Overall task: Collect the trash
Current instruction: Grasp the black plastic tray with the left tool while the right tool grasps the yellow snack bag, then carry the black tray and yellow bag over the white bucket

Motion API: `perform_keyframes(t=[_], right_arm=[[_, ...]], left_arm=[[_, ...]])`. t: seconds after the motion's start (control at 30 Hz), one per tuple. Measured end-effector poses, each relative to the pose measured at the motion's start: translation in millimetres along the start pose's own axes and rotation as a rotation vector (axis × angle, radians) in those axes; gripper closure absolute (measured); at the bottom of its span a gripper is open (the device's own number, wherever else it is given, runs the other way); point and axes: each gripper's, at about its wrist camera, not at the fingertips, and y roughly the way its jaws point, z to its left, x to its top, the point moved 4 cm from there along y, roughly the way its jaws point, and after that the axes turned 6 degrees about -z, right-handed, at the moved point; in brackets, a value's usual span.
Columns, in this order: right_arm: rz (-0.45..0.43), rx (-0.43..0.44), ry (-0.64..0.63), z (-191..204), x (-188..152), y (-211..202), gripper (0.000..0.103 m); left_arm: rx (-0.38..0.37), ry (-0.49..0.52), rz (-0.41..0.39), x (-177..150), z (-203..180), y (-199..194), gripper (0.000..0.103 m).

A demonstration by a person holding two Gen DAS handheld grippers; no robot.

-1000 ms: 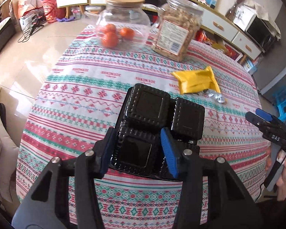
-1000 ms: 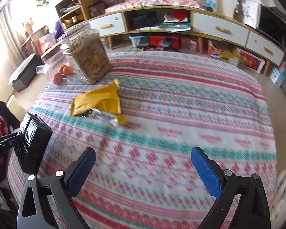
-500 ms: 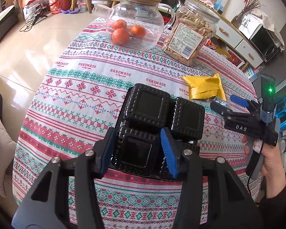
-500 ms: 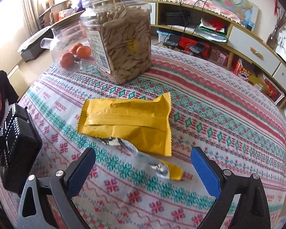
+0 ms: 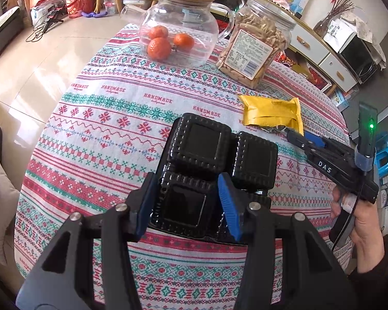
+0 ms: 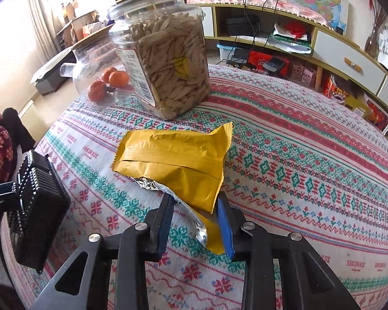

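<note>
My left gripper (image 5: 186,201) is shut on a black plastic tray (image 5: 207,155) with square cups, held above the patterned tablecloth (image 5: 111,118). The tray also shows at the left of the right wrist view (image 6: 36,204). A yellow snack wrapper (image 6: 173,162) with a torn silver foil end (image 6: 178,206) lies mid-table; it also shows in the left wrist view (image 5: 271,113). My right gripper (image 6: 194,222) has closed on the wrapper's torn near end, its pads pressing the foil and yellow film. It also shows at the right of the left wrist view (image 5: 297,138).
A glass jug (image 5: 181,31) with tangerines and a clear jar of seeds (image 6: 165,59) stand at the table's far side. A low cabinet (image 6: 336,49) with shelves runs behind the table. The table edge (image 5: 38,155) drops off at left.
My right gripper moved forward to the yellow wrapper and its jaws closed from wide open onto the torn end. My left gripper still holds the black tray, little moved.
</note>
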Motion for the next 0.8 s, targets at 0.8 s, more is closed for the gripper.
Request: perform_keyframes(t=[0.8], right_arm=[[-0.044, -0.114, 0.065, -85, -72, -135, 0.089]], left_arm=[[-0.078, 0.144, -0.01, -15, -99, -8, 0.052]])
